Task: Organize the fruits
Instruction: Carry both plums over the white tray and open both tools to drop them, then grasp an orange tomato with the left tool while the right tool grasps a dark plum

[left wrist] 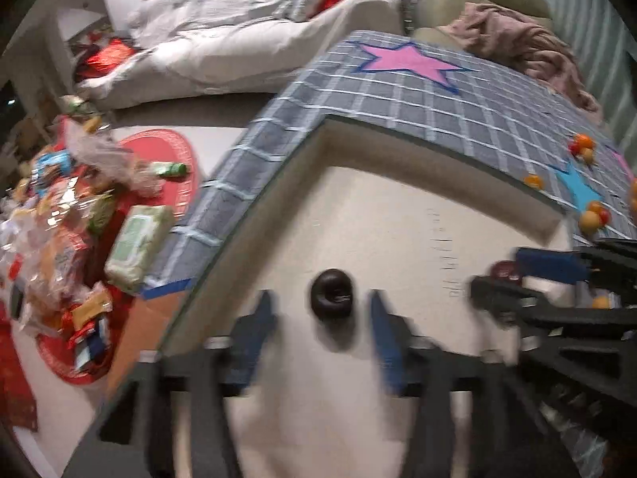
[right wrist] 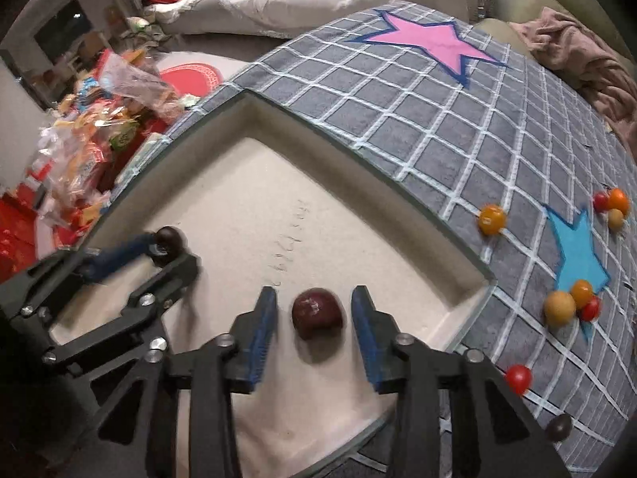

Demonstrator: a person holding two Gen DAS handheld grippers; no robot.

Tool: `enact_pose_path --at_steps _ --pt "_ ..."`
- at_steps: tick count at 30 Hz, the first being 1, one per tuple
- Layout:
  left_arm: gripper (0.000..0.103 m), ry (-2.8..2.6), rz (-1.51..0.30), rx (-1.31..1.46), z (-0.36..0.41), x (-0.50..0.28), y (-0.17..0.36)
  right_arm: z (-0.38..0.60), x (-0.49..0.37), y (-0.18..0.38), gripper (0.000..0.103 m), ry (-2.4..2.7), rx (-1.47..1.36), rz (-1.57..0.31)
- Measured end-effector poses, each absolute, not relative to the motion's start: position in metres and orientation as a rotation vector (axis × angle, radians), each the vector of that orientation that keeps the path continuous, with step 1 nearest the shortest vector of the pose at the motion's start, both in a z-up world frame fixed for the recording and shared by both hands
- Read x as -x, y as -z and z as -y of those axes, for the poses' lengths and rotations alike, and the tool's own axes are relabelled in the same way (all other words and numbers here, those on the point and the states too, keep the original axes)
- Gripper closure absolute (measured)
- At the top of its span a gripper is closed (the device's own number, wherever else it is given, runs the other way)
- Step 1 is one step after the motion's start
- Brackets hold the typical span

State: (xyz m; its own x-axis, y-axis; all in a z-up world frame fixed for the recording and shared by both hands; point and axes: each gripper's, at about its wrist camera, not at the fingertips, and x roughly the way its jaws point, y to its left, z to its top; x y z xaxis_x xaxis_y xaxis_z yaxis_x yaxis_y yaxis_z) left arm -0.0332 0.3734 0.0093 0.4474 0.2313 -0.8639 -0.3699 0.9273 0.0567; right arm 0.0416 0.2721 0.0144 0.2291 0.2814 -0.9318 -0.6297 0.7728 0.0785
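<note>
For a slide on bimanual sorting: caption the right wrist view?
Right claw open around a dark red fruit lying in the white tray; left claw beside another dark fruit.

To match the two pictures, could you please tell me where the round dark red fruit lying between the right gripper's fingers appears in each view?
Left wrist view: round dark red fruit at right edge, mostly hidden by a blue finger.
Right wrist view: bottom centre, on the tray.
Shared landmark: pink star.

Tray floor [right wrist: 247, 199] lies bare beyond both dark fruits [right wrist: 317, 313].
</note>
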Motion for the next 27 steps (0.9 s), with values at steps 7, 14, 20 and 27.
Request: enact_pose_path --at_steps 7,14,20,27 --pt "0.027 -0.371 -1.020 0.209 -0.383 0.048 -0.014 -0.246 -0.039 -0.045 0.022 -0.668 0.195 -1.128" --pt "0.027 -0.294 -0.993 0.244 -0.361 0.074 -0.029 -0.207 -0.016 -0.069 0.000 -0.668 0.164 -1.056" --pt "0.027 -0.221 -0.970 0.278 -0.327 0.090 -0.040 -0.149 0.007 -0.066 0.000 -0.619 0.117 -1.059" --pt "0.027 -0.117 -0.997 0.182 -0.265 0.096 -0.047 -0.081 0.039 -0.050 0.000 -0.504 0.123 -1.052"
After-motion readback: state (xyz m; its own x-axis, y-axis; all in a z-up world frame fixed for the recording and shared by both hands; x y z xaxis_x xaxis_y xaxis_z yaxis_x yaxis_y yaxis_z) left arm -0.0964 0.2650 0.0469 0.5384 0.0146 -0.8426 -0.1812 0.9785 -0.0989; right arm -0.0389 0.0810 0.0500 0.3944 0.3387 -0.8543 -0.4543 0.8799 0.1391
